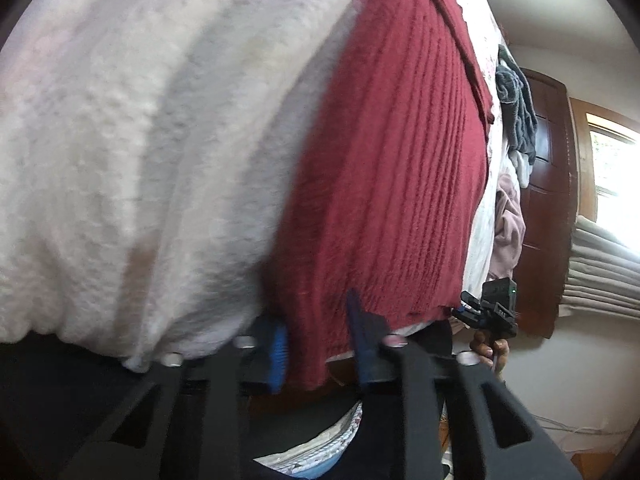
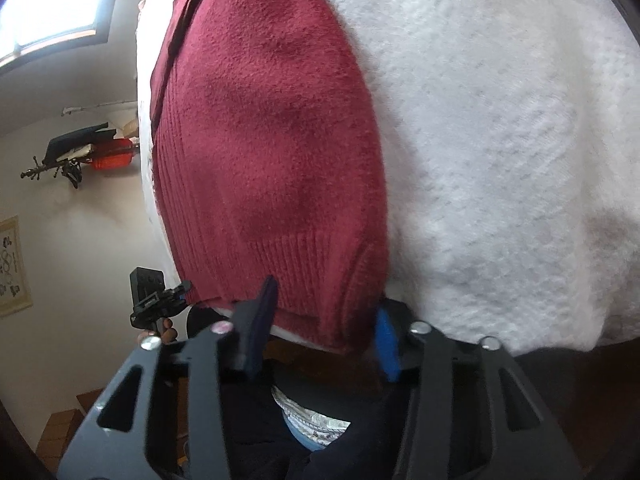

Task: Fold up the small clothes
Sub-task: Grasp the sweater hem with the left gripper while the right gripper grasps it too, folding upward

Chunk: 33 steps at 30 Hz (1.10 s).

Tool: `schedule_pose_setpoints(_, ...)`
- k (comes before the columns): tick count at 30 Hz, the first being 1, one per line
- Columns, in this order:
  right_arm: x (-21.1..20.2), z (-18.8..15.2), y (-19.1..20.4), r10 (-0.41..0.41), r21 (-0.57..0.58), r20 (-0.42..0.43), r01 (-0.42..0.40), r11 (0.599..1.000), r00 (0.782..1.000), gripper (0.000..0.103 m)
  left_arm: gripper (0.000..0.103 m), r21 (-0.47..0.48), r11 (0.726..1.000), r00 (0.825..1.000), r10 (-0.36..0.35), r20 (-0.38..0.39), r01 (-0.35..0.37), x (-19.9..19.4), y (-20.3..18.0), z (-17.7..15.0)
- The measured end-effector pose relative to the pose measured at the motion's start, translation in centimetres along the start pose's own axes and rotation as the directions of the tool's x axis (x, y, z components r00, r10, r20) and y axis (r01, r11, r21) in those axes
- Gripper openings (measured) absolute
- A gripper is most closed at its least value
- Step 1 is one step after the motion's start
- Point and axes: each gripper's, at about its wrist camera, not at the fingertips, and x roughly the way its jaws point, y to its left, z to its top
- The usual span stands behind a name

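We see a dark red ribbed knit garment (image 1: pixel 384 184) lying flat on a fluffy white fleece blanket (image 1: pixel 152 152) that covers the surface. The garment's near hem hangs at the blanket's near edge, right in front of both cameras.

Left gripper (image 1: pixel 318 344): its blue-padded fingers (image 1: pixel 278 344) are spread apart, one on each side of the garment's near corner; red fabric sits between them, not squeezed as far as we can tell. Right gripper (image 2: pixel 324 336): same story, blue pads (image 2: pixel 386 344) spread wide, straddling the ribbed hem at the other near corner, with fabric in the gap and no clear pinch.

In the left wrist view the right gripper shows small at the right, with a hand (image 1: pixel 490 350) on its handle. In the right wrist view the left gripper shows small at the left, also with fingers wrapped round the grip.

A folded flap of the red knit (image 1: pixel 456 28) lies along the garment's far side. Beyond the garment, a pile of grey and blue clothes (image 1: pixel 516 108) and a pale pink cloth (image 1: pixel 508 224) sit at the blanket's edge. A dark wooden door (image 1: pixel 548 184) and a bright window (image 1: pixel 616 176) stand behind. The right view shows a window (image 2: pixel 52 0), a wall rack with a red item (image 2: pixel 112 154), and a framed picture (image 2: pixel 12 264).
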Motion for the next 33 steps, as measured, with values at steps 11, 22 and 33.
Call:
schedule_pose_setpoints(11, -2.3, -2.0, 1.8, 0.028, -0.056, 0.076, -0.024, 0.998, 0.997, 0.005, 0.006, 0.022, 0.996, 0.992, -0.092, 0.088, 0.091, -3.3, -2.4, -1.9)
schedule_pose_setpoints(22, -8.2, -2.2, 6.9, 0.193, -0.146, 0.181, -0.168, 0.975, 0.964, 0.005, 0.005, 0.110, 0.966, 0.950, -0.250, 0.188, 0.233, -9.7, -8.3, -1.9)
schedule_pose_setpoints(33, -12.3, 3.0, 13.0, 0.269, -0.225, 0.256, -0.213, 0.951, 0.929, 0.005, 0.005, 0.158, 0.941, 0.918, -0.328, 0.223, 0.298, -13.1, -14.0, 3.2)
